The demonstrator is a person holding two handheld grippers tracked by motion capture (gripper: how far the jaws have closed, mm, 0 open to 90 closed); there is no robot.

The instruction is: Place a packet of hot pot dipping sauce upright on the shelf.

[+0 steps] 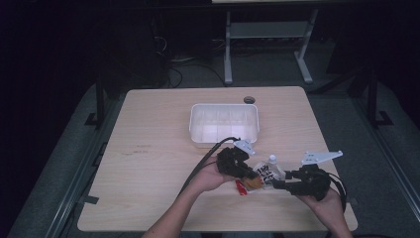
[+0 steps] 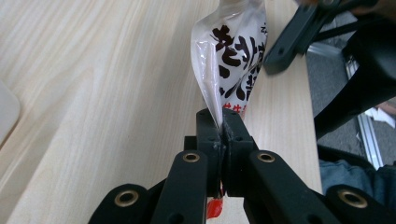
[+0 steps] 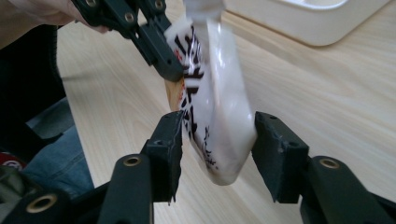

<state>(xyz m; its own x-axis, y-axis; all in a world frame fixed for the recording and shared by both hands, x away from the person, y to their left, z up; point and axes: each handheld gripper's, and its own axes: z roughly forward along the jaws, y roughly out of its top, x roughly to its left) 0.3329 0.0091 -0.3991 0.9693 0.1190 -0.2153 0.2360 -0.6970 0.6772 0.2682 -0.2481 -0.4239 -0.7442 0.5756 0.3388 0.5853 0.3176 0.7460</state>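
Note:
A clear pouch [image 1: 266, 173] printed with black characters, with a white cap and a red patch at its low end, hangs just above the wooden table near its front edge. My left gripper [image 1: 252, 174] is shut on the pouch's thin edge [image 2: 219, 112]; in the left gripper view the pouch [image 2: 236, 51] rises straight out of the closed jaws [image 2: 223, 125]. My right gripper [image 1: 278, 184] comes in from the right. In the right gripper view its jaws stand open on either side of the pouch's [image 3: 224, 84] rounded lower end [image 3: 218, 119], close to both sides. The left gripper [image 3: 161, 56] pinches the pouch from the upper left there.
A white plastic tray [image 1: 224, 106] sits on the table [image 1: 148, 148] behind the grippers, also seen as the tray's wall [image 3: 308, 25] in the right gripper view. A dark round hole [image 1: 249, 99] lies near the table's far edge. Bare wood spreads to the left.

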